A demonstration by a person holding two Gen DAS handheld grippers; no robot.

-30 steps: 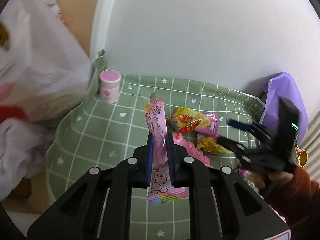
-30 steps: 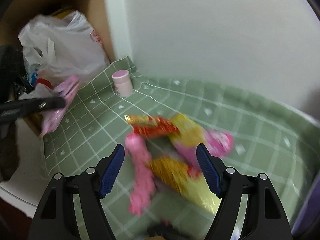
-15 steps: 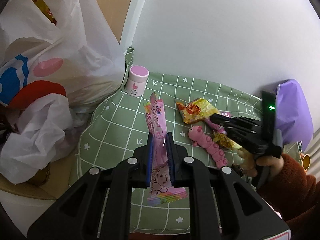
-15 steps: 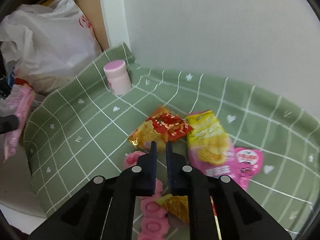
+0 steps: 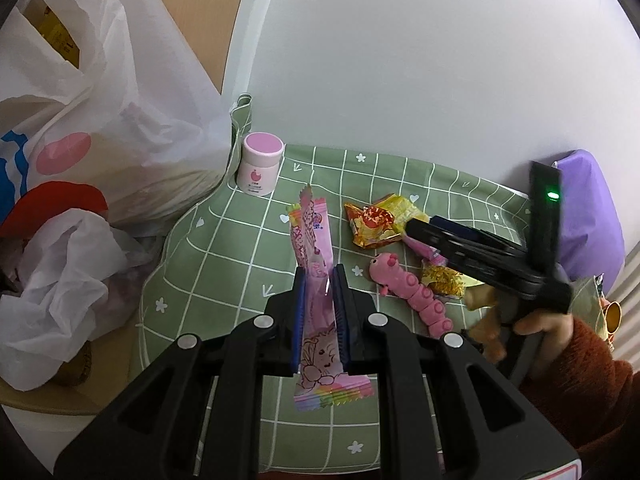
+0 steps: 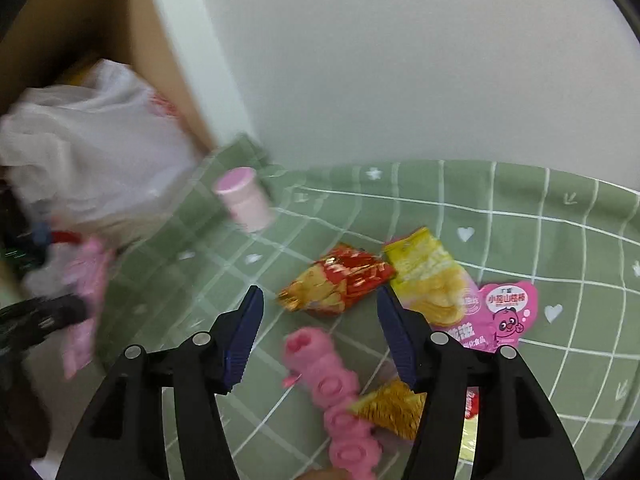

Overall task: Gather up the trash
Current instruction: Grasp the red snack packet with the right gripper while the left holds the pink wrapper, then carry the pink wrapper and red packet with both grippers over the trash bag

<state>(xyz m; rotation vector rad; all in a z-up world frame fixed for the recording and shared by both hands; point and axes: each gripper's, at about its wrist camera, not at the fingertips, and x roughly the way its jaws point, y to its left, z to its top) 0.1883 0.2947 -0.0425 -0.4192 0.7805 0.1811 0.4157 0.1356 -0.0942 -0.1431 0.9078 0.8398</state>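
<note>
My left gripper (image 5: 319, 280) is shut on a long pink candy wrapper (image 5: 314, 240) and holds it upright above the green checked cloth (image 5: 224, 248). A white plastic trash bag (image 5: 120, 92) stands open at the left. My right gripper (image 6: 320, 300) is open just above a red and gold snack wrapper (image 6: 340, 280), which also shows in the left wrist view (image 5: 370, 224). Beside it lie a yellow chip bag (image 6: 432, 280), a pink heart wrapper (image 6: 504, 316) and a gold wrapper (image 6: 392, 408). The right gripper (image 5: 416, 226) shows in the left wrist view too.
A pink caterpillar toy (image 5: 412, 292) lies on the cloth. A small pink-lidded jar (image 5: 260, 164) stands at the cloth's back left corner. Crumpled white bags (image 5: 60, 280) and a purple bag (image 5: 592, 216) flank the cloth. A white wall stands behind.
My right gripper has opened from shut and now straddles the red and gold wrapper. My left gripper has kept hold of the pink wrapper and shifted slightly toward the bag side.
</note>
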